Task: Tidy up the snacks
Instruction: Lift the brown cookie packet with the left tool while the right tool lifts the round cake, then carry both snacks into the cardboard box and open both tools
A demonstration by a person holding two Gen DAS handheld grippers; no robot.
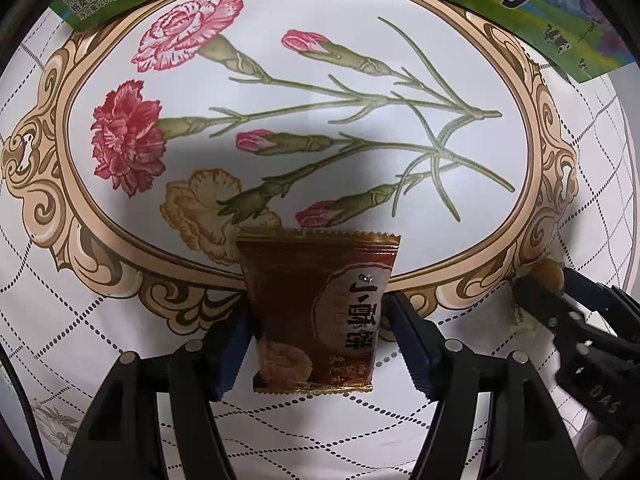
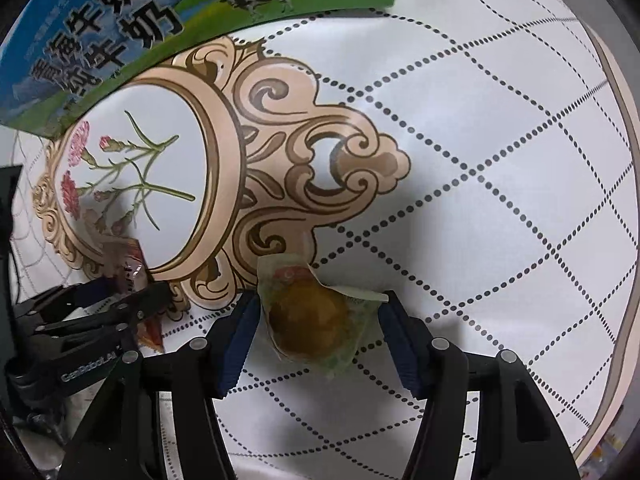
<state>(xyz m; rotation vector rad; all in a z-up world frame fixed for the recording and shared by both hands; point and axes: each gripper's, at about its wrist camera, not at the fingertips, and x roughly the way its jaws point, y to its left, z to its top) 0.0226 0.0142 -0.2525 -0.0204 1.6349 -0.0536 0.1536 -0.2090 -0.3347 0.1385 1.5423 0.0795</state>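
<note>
Both grippers point straight down at a tablecloth [image 1: 304, 80] printed with a carnation medallion [image 1: 532, 184] and dotted lattice. Left gripper [image 1: 316, 340] straddles one reddish-brown snack packet [image 1: 320, 312] lying flat on the lower rim of the medallion; its blue pads [image 1: 408, 344] stand close along the packet's two long sides, and whether they press on the wrapper cannot be told. Right gripper [image 2: 320, 340] brackets one clear-wrapped round golden pastry [image 2: 312, 320] lying just beyond the medallion's scrolled end, on the lattice; its jaws are moderately parted, with a slim gap showing between each pad and the wrapper.

That makes two snacks in all, one per gripper. One green-and-blue milk carton [image 2: 100, 28] with cows printed on it lies across the far edge of the medallion, well apart from both snacks. Each camera catches the other gripper at the medallion's rim, near its own. Nothing lies between the jaws and their snacks.
</note>
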